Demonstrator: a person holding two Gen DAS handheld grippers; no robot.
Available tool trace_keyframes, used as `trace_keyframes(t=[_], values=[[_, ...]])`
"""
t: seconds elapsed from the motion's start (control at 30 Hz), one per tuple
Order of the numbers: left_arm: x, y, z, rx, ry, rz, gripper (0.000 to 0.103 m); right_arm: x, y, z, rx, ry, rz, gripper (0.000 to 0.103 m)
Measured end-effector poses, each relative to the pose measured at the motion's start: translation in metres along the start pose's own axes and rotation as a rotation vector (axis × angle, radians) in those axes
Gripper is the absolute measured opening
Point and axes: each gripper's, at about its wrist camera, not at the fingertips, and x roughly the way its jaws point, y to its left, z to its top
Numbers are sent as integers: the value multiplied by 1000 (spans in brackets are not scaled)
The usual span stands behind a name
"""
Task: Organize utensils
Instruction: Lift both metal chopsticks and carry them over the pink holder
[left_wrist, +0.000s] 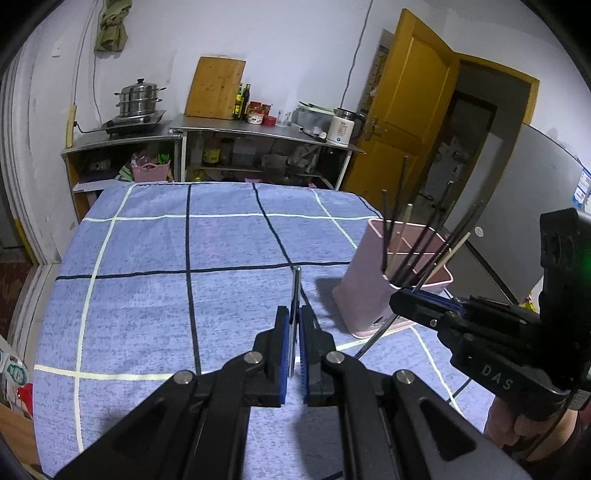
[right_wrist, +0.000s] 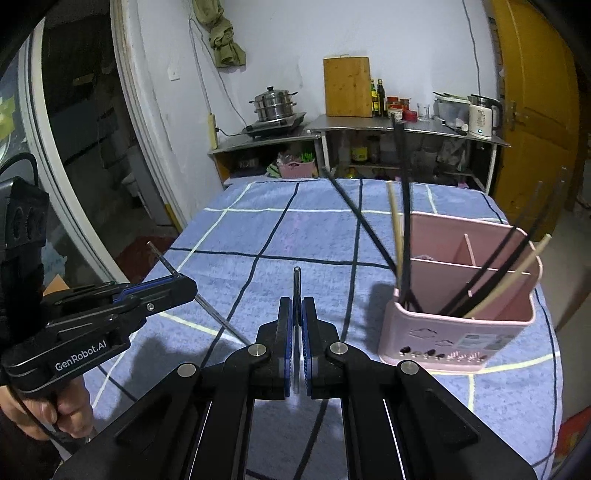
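Note:
A pink utensil holder stands on the blue checked tablecloth and holds several black and pale chopsticks. My left gripper is shut on a thin metal chopstick that points forward above the cloth, left of the holder. It also shows in the right wrist view with the metal stick through it. My right gripper is shut on another thin metal chopstick, left of the holder. It shows in the left wrist view close to the holder's front rim.
The table is covered by the blue cloth with dark and white lines. Behind it stand steel shelves with a steamer pot, a cutting board, bottles and a kettle. A yellow door is at the right.

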Motion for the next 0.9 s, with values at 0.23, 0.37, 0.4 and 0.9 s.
trace_keyframes(t=[0.23,0.37,0.4,0.9], values=[[0,-25,4,28,13,-45,5,-22,-16,-6,30,-31,-19,5],[2,-42,9,53,14,-81,5,-38,-29,-10,51,-49,-42,5],[2,-47,11,57,14,-93,5,-41,-33,-10,57,-55,-48,5],[-3,-97,62,84,-67,-193,5,-93,-72,25,104,-188,-104,5]])
